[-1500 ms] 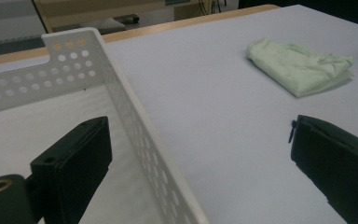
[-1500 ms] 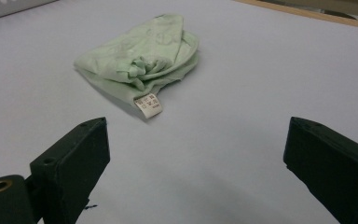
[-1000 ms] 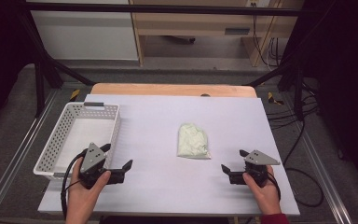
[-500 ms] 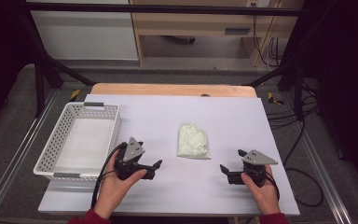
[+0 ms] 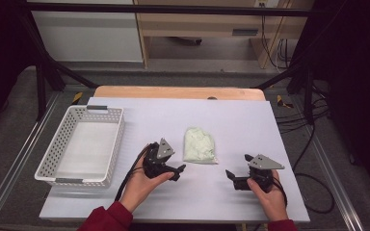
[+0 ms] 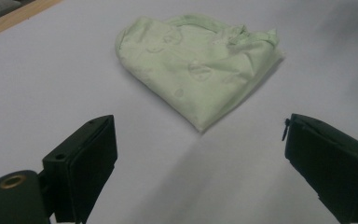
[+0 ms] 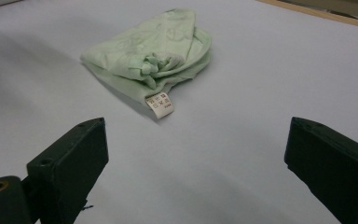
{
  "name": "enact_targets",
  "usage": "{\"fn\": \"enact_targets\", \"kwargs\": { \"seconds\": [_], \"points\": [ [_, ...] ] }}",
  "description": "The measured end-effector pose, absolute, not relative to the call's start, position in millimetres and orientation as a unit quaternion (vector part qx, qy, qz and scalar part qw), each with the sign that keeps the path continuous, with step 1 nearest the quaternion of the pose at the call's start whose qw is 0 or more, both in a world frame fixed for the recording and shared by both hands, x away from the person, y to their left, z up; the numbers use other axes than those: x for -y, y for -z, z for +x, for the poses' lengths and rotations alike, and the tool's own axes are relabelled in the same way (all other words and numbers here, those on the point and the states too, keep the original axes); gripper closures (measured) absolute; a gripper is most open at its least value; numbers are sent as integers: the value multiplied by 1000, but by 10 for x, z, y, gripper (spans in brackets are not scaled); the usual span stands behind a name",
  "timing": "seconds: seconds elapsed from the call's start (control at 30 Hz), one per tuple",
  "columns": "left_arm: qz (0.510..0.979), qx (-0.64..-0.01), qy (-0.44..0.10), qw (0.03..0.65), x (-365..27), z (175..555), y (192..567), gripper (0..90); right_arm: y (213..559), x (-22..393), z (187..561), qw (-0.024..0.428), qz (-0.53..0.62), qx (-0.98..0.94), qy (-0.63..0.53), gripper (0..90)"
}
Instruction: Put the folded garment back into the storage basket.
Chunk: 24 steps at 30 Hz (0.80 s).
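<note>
Cloth (image 5: 200, 145), pale green and folded into a rough wedge, lies flat on the white table (image 5: 279, 125) just ahead of the left gripper (image 5: 177, 172) and a little farther ahead and to the left of the right gripper (image 5: 231, 176). Neither touches it.

In the left gripper view the cloth (image 6: 198, 65) sits beyond the gap between the 2 black jaws, its pointed corner aimed back toward that gap, its bunched edge on the far right side. The jaws stand wide apart with bare table between them, so the left gripper (image 6: 200, 163) is open and holds nothing.

In the right gripper view the cloth (image 7: 154, 51) lies ahead and left of centre, with a small white care label (image 7: 160, 103) hanging off its near edge toward the jaws. Here too the 2 jaws are spread wide over bare table, so the right gripper (image 7: 196, 163) is open and empty.

From the high view, the left hand (image 5: 142, 185) in a red sleeve holds its tool beside the near left edge of the cloth, and the right hand (image 5: 269, 197) holds its tool off the cloth's near right corner. A white perforated basket (image 5: 118, 139) stands to the left of the left gripper, apart from it.
</note>
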<state>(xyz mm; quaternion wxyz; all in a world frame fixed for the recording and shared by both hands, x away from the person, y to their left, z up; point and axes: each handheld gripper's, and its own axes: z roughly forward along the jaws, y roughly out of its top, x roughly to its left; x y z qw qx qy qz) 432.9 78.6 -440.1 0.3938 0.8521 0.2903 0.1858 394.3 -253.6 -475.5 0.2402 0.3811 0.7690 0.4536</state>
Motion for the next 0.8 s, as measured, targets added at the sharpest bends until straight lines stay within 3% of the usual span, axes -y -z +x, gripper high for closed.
{"fn": "enact_targets", "kwargs": {
  "seconds": [0.47, 0.8],
  "points": [
    [856, -308, -184, 372, -694, 4563, 4581, 187, 4759, 2523, 3939, 239, 380, -771, -451, 65],
    [858, -316, -174, 365, -655, 4639, 4667, 318, 4757, 2519, 3937, 239, 380, -771, -452, 65]
  ]
}}
